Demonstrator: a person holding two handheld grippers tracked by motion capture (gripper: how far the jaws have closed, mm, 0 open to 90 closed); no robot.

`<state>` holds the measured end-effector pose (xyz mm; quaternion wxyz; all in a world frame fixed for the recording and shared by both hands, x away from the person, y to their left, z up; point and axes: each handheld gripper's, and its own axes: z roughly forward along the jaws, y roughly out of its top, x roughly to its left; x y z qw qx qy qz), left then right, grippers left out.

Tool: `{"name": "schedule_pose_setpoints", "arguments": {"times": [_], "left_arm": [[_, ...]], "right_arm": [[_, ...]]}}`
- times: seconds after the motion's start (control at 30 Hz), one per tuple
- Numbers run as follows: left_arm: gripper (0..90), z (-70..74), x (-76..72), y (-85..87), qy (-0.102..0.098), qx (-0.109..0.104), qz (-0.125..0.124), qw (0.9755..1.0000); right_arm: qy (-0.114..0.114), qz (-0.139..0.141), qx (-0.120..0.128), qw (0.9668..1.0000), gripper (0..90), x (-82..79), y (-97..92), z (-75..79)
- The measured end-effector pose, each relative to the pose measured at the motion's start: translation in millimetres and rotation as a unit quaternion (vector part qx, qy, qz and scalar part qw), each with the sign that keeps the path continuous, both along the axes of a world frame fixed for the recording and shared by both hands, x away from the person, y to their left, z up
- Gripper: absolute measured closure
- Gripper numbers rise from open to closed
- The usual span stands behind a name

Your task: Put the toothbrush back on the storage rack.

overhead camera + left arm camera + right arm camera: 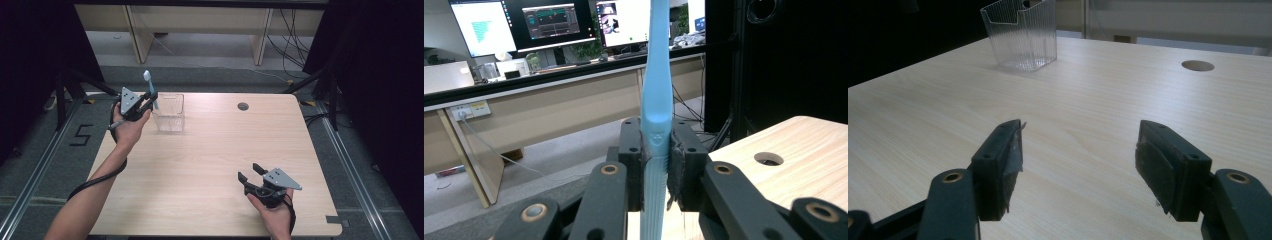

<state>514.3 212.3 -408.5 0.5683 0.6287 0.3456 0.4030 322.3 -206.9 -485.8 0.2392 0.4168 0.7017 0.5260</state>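
Toothbrush (656, 100): upright, clamped in our left gripper (150, 98) beside the far-left bin (169, 112). Right gripper (251, 172) near, jaws wide, empty. Next, we judge: lower it in.

Table (210, 170) is showing pale wood-grain laminate, smooth, matt with a faint sheen. Clear bin (1020, 35) is looking like transparent ribbed plastic, glossy, catching light on its ridges. Toothbrush (656, 100) is reading as light blue plastic, smooth and satin up the handle, finely ribbed where the jaws are pinching it. Left gripper (655, 165) is showing matt black plastic links with brass-coloured pivots; right gripper (1080, 165) is wearing dull, rubbery-looking pads. Its top plate (282, 178) is looking like flat grey metal.
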Motion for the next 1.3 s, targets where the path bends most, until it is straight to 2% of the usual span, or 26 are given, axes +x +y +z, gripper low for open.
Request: {"name": "schedule_pose_setpoints", "arguments": {"times": [0.03,0.07,0.17,0.23,0.27,0.3,0.4,0.43,0.57,0.67,0.77,0.93,1.0,1.07,1.1,1.3], "left_arm": [[77.7,-0.7,0.7,0.5,0.0,0.0,0.001,1.0],[77.8,-1.3,1.1,1.0,0.002,0.0,0.002,1.0],[77.7,-2.0,1.9,2.3,0.003,0.001,0.003,1.0],[77.7,-2.1,2.1,2.8,0.003,0.001,0.003,1.0],[77.7,-2.3,2.2,2.9,0.003,0.0,0.003,1.0],[77.7,-2.6,2.5,3.1,0.004,0.0,0.004,1.0],[77.7,-4.1,3.6,4.1,0.005,0.002,0.005,1.0],[77.7,-5.0,4.0,4.1,0.006,0.002,0.006,1.0],[77.7,-8.5,5.6,4.8,0.012,0.003,0.008,0.9999],[77.7,-11.4,6.8,5.6,0.016,0.004,0.009,0.9998],[77.7,-14.1,7.5,6.2,0.018,0.004,0.01,0.9998],[77.6,-17.1,7.6,7.3,0.025,0.004,0.015,0.9996],[77.6,-18.3,7.7,7.6,0.026,0.006,0.014,0.9996],[77.6,-19.1,7.7,7.4,0.028,0.005,0.016,0.9995],[77.6,-19.7,8.1,7.7,0.028,0.006,0.015,0.9995],[77.6,-22.1,8.3,7.6,0.036,0.004,0.019,0.9992]], "right_arm": [[-0.001,0.0,0.001,1.0,36.2,0.1,0.1,0.0],[-0.012,0.002,-0.005,0.9999,36.2,1.3,-1.0,-0.1],[-0.011,0.002,-0.005,0.9999,36.1,1.2,-1.1,0.0],[-0.001,0.002,0.004,1.0,36.0,0.1,0.1,-0.3],[-0.01,0.003,-0.005,0.9999,36.0,0.9,-1.3,-0.3],[-0.001,0.003,0.002,1.0,36.0,0.0,-0.3,-0.4],[-0.009,0.003,-0.004,0.9999,35.9,0.8,-1.3,-0.5],[-0.003,0.005,0.002,1.0,35.9,0.3,-0.4,-0.5],[-0.011,0.001,-0.01,0.9999,35.9,0.7,-1.6,-0.2],[0.002,0.003,-0.001,1.0,35.8,-0.4,-0.2,-0.5],[-0.007,0.008,0.002,0.9999,35.7,1.4,0.3,-2.4],[-0.004,0.009,0.006,0.9999,35.6,1.1,1.0,-2.0],[-0.01,0.007,-0.002,0.9999,35.6,1.7,0.1,-2.2],[-0.003,0.009,0.003,1.0,35.7,1.4,1.0,-2.6],[-0.008,0.005,-0.006,0.9999,35.6,1.5,0.0,-2.3],[-0.007,0.002,-0.009,0.9999,35.6,1.6,0.0,-2.5]]}}
